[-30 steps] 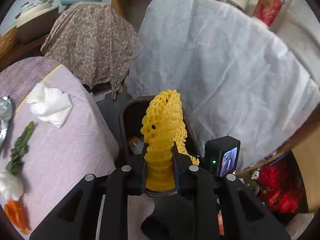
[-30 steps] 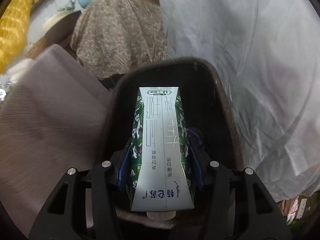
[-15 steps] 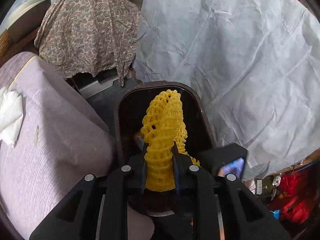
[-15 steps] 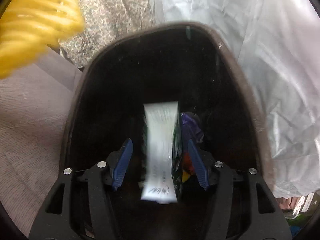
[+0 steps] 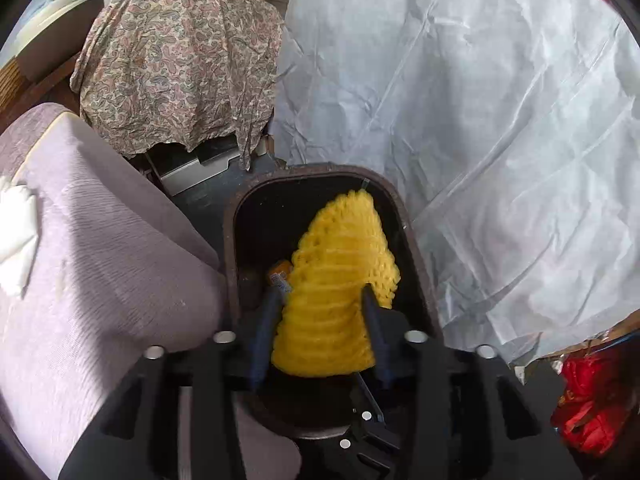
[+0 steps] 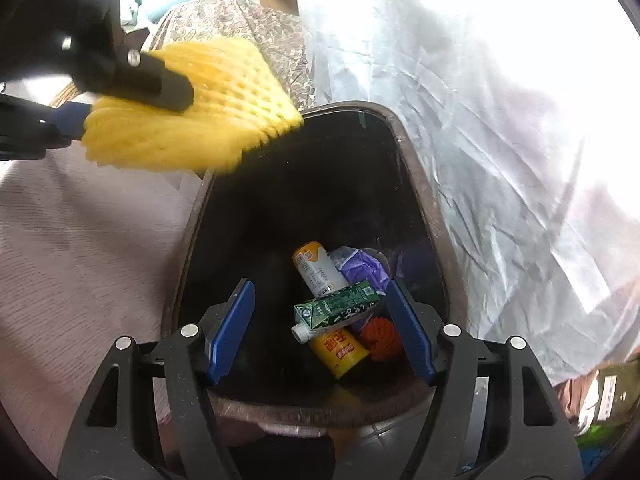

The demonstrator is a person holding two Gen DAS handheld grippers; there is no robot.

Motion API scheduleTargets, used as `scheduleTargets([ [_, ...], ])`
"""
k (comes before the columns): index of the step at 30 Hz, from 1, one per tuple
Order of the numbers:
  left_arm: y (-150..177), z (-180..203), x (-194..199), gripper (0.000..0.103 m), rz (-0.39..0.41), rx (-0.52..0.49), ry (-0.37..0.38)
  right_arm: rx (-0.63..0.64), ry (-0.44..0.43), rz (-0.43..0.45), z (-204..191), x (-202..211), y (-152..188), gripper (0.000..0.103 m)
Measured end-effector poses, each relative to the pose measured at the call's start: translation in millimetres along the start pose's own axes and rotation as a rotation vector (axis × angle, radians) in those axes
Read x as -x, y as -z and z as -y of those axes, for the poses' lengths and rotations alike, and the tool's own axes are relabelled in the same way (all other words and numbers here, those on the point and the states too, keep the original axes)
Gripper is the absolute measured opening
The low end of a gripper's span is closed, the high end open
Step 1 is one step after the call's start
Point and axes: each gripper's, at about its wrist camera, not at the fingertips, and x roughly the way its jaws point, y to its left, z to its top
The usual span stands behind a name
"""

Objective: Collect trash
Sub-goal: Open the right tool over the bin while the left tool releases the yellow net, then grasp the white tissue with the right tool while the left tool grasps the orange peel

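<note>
- Trash bin (image 6: 416, 184): dark, open-topped, standing against the edge of the purple-covered table (image 5: 100, 280), under both grippers.
- Already in the bin, at its bottom: 1 green milk carton (image 6: 336, 307), 1 pale bottle with orange cap (image 6: 316, 268), 1 yellow can (image 6: 338, 350), 1 orange net ball (image 6: 380, 338), 1 crumpled purple wrapper (image 6: 366, 270). Counted as done: 5 pieces.
- Right gripper (image 6: 320, 328): jaws have just been opening and now stand wide apart with nothing between them; the carton lies loose below. This drop reads as complete.
- Yellow foam fruit net (image 5: 340, 280): in the left wrist view it sits between the left gripper's (image 5: 320, 320) fingers, over the bin's mouth, blurred.
- Left gripper: jaws have just been opening; the net has puffed out wider between them. Whether the pads still press on it, I cannot tell. Judged as release in progress, net not yet at the bottom.
- Still on the table: 1 white tissue wad (image 5: 16, 236) at its left edge. At least 1 pickup remains.
- Estimate: task well advanced, not finished.
</note>
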Motion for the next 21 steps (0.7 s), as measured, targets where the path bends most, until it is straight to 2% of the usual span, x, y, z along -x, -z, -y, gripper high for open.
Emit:
scheduleTargets([
  [7, 14, 7, 55, 0.073, 0.095, -0.032, 0.055, -0.019, 0.043, 0.021, 8, 25, 4, 0.069],
  [9, 21, 5, 75, 0.081, 0.129, -0.036, 0.079, -0.033, 0.039, 0.032, 8, 34, 0, 0.069],
  [13, 37, -5, 111, 0.086, 0.176, -0.039, 0.104, -0.02, 0.038, 0.075, 2, 59, -3, 0.079],
  [17, 54, -25, 144, 0.092, 0.211, -0.053, 0.121, 0.014, 0.017, 0.116, -15, 89, -8, 0.079],
  [21, 77, -54, 179, 0.094, 0.263, -0.047, 0.088, 0.074, -0.027, 0.164, -42, 122, -14, 0.079],
])
